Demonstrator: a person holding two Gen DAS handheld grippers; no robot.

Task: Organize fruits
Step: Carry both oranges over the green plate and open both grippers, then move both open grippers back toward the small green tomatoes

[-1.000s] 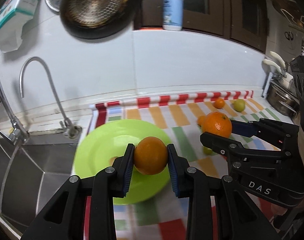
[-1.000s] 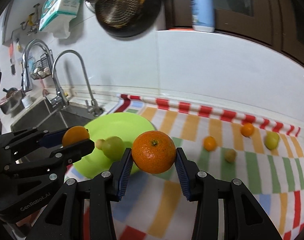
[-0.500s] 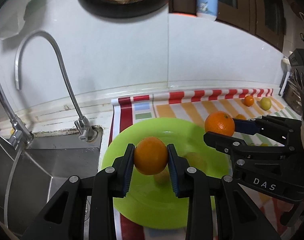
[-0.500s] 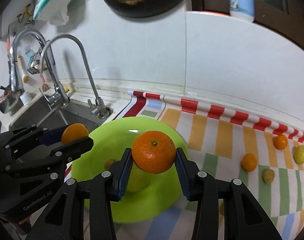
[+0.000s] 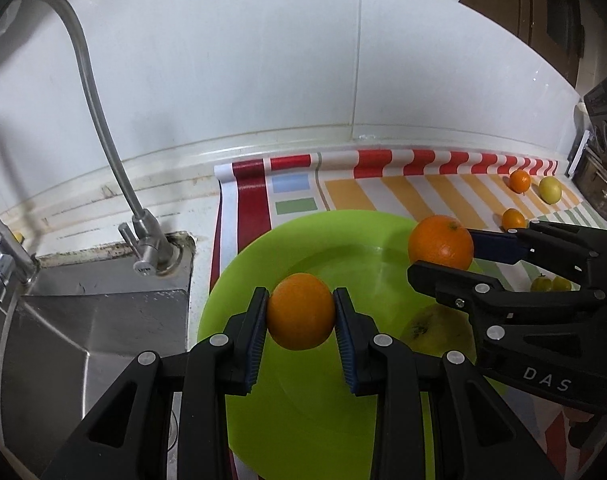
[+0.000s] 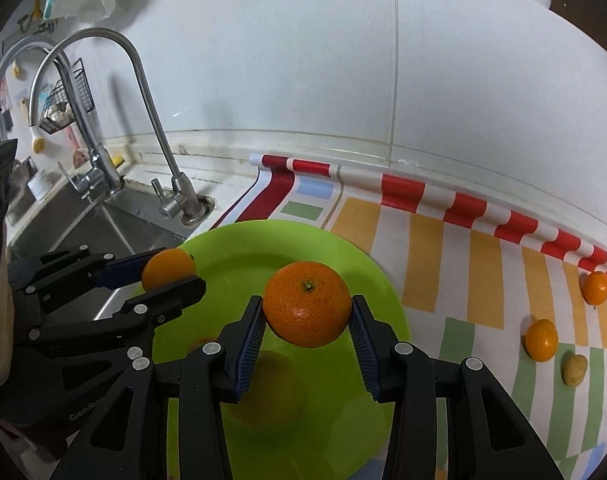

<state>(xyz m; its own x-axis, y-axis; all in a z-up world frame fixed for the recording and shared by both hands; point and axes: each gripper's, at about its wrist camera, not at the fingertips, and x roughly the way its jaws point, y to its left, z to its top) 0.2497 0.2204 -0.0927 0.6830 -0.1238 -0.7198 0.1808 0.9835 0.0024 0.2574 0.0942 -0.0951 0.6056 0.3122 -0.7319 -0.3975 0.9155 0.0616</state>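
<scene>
- Both tools have pushed in over the green plate point(image 5: 239, 280) since half a second back, and the plate now fills the lower part of each view where earlier more striped mat showed.
- Nearest in: the left tool point(image 5: 301, 316) is clamped on a smooth orange point(image 5: 301, 317), pads pressing its two sides, held above the plate near its 9 o'clock edge. Sink basin point(image 5: 83, 320) sits right beside that rim, so a release too far toward 9 o'clock could send the fruit rolling off into it.
- Right alongside, the right tool point(image 6: 306, 324) is squeezed onto a dimpled orange point(image 6: 306, 309), stem up, hanging over the plate's middle. Two round fruits let go together could knock each other and scatter.
- Under the right tool a yellowish fruit point(image 5: 439, 330) already lies on the plate, blurred; dropping onto it risks a bounce.
- Tool bodies are close, so a crossing move might clash.
- Further out at 2 o'clock, small oranges point(image 6: 541, 340), a yellow fruit point(image 5: 549, 189) and a brownish lump point(image 6: 574, 369) wait on the bench mat point(image 6: 435, 252), well apart from the plate.
- Farthest back, the tap point(image 6: 175, 196) stands at 10 o'clock, within reach of a careless swing.
</scene>
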